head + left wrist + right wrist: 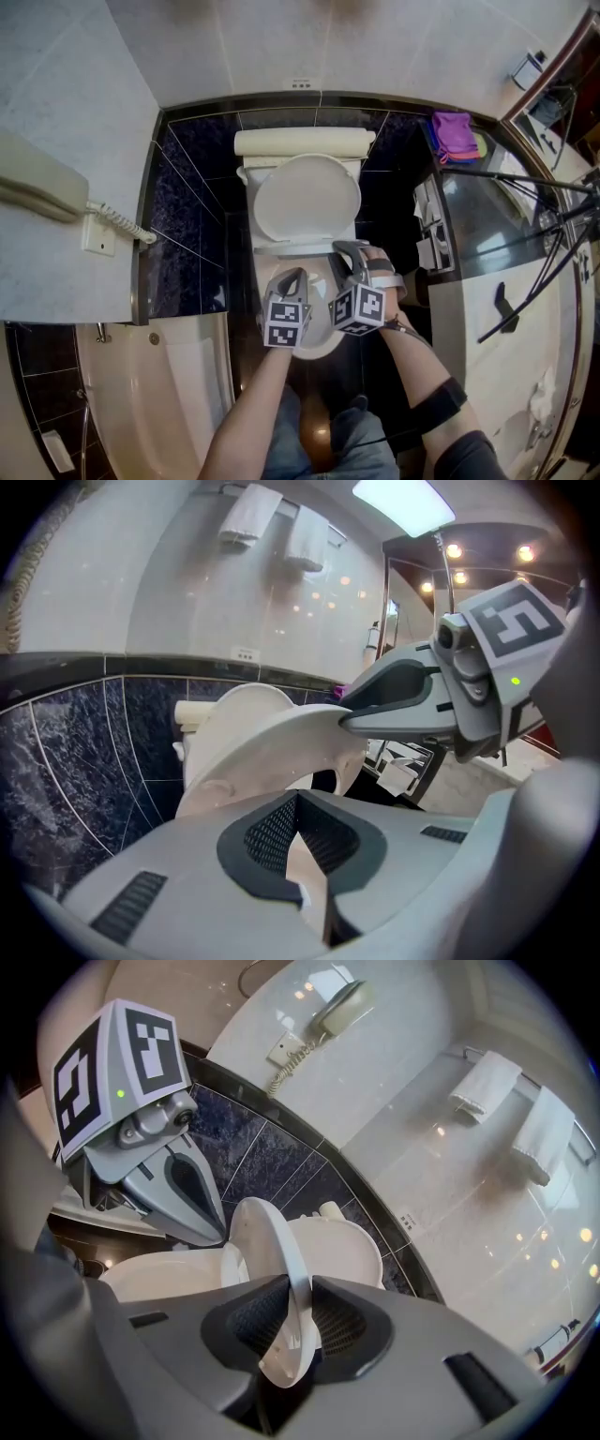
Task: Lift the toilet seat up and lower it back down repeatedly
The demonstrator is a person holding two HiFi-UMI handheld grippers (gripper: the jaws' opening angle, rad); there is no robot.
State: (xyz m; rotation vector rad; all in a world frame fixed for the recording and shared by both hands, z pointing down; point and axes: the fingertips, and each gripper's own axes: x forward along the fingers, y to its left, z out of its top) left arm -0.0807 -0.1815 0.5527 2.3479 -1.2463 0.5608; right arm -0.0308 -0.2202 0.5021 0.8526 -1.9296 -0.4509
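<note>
Behind everything, pale wall tile point(281, 37) above a band of dark marble point(197, 187). At the head view's lower left, a cream bathtub point(187, 384); along its right edge, a pale surface point(562, 328).

In the middle, a white toilet point(317, 349), with its lid point(307, 199) upright against the cistern point(302, 142). Partway up off the bowl, the toilet seat point(267, 1260), tilted, with its hinged end toward the lid and its front edge raised.

Clamped on that front rim, the right claw point(298, 1299), with one ribbed pad on each face of the seat. Just beside it over the front of the bowl, the left claw point(298, 803), its tips together and nothing between them. Close to the seat's edge, though contact not clear.

Smaller still: a beige wall phone point(37, 183) with a coiled cord at left, a folded purple cloth point(453, 136) on the ledge at right, and two white towels point(253, 513) hanging on the wall.
</note>
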